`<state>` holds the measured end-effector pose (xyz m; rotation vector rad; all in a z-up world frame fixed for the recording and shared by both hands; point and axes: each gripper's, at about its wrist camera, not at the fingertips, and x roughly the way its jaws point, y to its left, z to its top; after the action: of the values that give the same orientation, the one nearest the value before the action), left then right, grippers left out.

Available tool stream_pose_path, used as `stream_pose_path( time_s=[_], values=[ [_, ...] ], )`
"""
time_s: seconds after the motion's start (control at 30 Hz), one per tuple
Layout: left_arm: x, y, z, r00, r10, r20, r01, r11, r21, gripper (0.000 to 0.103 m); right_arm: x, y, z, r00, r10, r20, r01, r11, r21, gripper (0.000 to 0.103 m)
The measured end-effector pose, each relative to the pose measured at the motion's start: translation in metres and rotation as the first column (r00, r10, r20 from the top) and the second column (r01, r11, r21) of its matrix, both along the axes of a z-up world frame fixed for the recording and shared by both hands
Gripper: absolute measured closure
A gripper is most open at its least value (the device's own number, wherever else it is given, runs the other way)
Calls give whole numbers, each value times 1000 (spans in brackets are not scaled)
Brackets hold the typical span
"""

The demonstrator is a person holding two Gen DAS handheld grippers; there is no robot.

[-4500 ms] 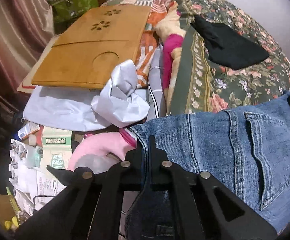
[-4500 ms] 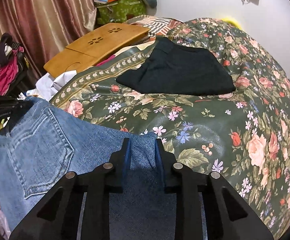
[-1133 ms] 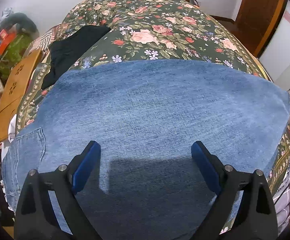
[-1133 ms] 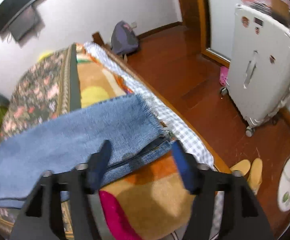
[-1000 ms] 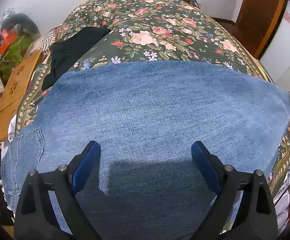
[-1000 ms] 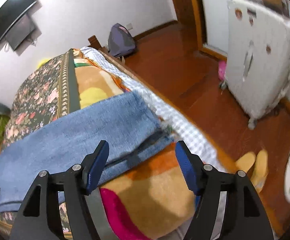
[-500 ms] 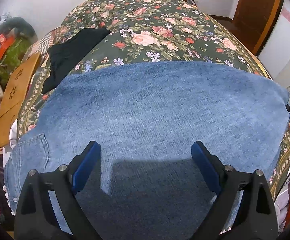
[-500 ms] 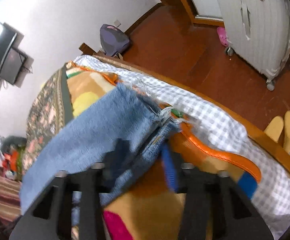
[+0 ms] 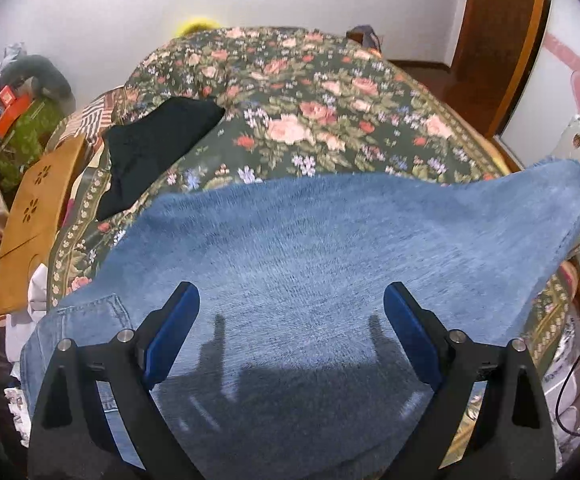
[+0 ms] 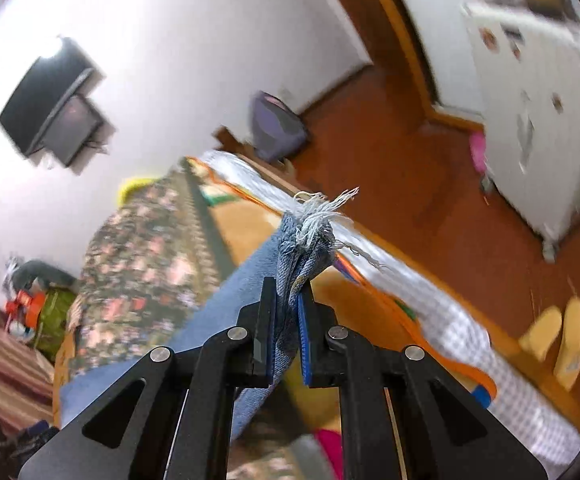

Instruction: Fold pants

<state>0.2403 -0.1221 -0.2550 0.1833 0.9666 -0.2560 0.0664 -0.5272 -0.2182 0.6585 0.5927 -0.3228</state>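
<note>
The blue jeans [image 9: 330,260] lie spread across the floral bedspread [image 9: 310,92], waist and back pocket at the left. My left gripper [image 9: 290,332] is open and empty, hovering just above the middle of the denim. My right gripper [image 10: 288,300] is shut on the frayed leg hem of the jeans [image 10: 310,232] and holds it lifted off the bed. In the left wrist view that hem corner [image 9: 562,184] is raised at the far right, with the right gripper's tip beside it.
A folded black garment [image 9: 154,144] lies on the bed's far left. A wooden lap tray [image 9: 34,216] sits beyond the left edge. A white suitcase [image 10: 538,120], slippers [image 10: 558,340] and a backpack [image 10: 278,128] are on the wooden floor at the right.
My right gripper has closed on the jeans' leg hem and lifted it off the bed. My left gripper stays open over the denim and has risen slightly.
</note>
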Motion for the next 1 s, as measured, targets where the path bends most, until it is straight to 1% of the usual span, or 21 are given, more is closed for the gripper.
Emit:
stream_pose_path(
  time_s=[0.13,0.3,0.4,0.53,0.67,0.73,0.8,0.83,1.0],
  values=[
    [-6,11,13,999,-4,38,4,1000,-16,9,5,35,42,994,83,66,-78,994,-83,95],
    [-19,33,28,996,-7,84,11,999,-54,9,14,94,82,970,215,116,-196,968,-159,95],
    [-27,50,35,994,0,106,9,996,-84,9,22,127,92,951,286,120,-261,947,-185,95],
    [-39,79,42,990,20,138,0,990,-139,9,42,183,99,917,390,89,-362,903,-230,95],
    [-47,109,42,988,56,142,-30,984,-177,9,61,231,88,881,473,28,-449,853,-266,95],
    [-49,121,40,988,74,136,-48,982,-183,9,71,253,75,858,514,-13,-498,825,-268,95],
    [-51,133,38,987,93,128,-69,981,-181,9,83,273,55,830,554,-57,-550,798,-246,95],
    [-52,139,36,987,104,124,-81,981,-177,9,81,276,47,821,567,-69,-566,791,-233,95],
    [-56,156,28,984,140,107,-121,979,-165,9,95,311,7,752,640,-160,-659,735,-159,94]
  ],
)
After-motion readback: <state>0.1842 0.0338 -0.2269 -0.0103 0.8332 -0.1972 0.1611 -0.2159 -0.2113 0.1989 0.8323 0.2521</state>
